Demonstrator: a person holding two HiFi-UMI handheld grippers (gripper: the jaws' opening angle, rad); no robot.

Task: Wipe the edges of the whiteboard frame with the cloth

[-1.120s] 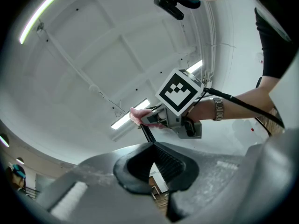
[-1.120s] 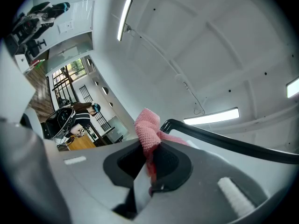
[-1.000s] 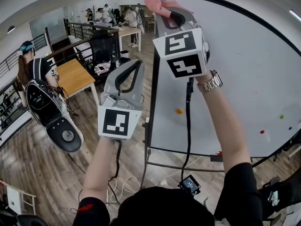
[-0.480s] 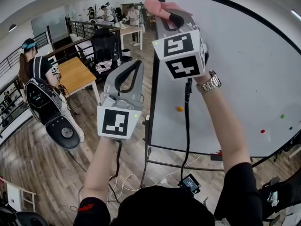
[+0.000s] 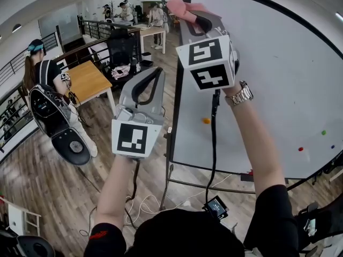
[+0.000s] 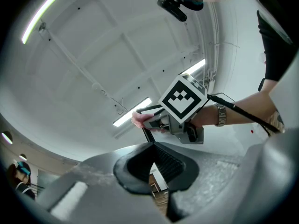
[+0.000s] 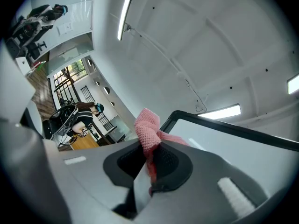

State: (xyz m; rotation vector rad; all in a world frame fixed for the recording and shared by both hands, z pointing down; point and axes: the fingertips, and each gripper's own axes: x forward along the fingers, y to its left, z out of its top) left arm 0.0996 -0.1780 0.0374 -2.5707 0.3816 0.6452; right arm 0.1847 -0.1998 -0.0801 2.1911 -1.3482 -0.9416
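The whiteboard [image 5: 278, 84] stands upright with a black frame [image 5: 176, 95]. My right gripper [image 5: 198, 18] is raised to the frame's top left corner and is shut on a pink cloth [image 5: 181, 6]. In the right gripper view the cloth [image 7: 147, 125] bunches out between the jaws next to the frame's top bar [image 7: 224, 127]; I cannot tell whether it touches the bar. My left gripper [image 5: 155, 75] hangs lower, just left of the frame's left edge, shut with nothing in it. Seen from the left gripper view, the right gripper [image 6: 180, 111] holds the cloth at the corner.
An orange magnet [image 5: 206, 120], a red dot [image 5: 300, 149] and a green dot [image 5: 322, 133] sit on the board. Its metal stand [image 5: 166, 178] and loose cables [image 5: 142, 208] are on the wood floor. A person with a backpack [image 5: 45, 95] stands left beside a wooden table [image 5: 88, 82].
The right gripper stays at the top left corner with the cloth, shifting only slightly. The left gripper has barely moved. The person at left has stepped a little.
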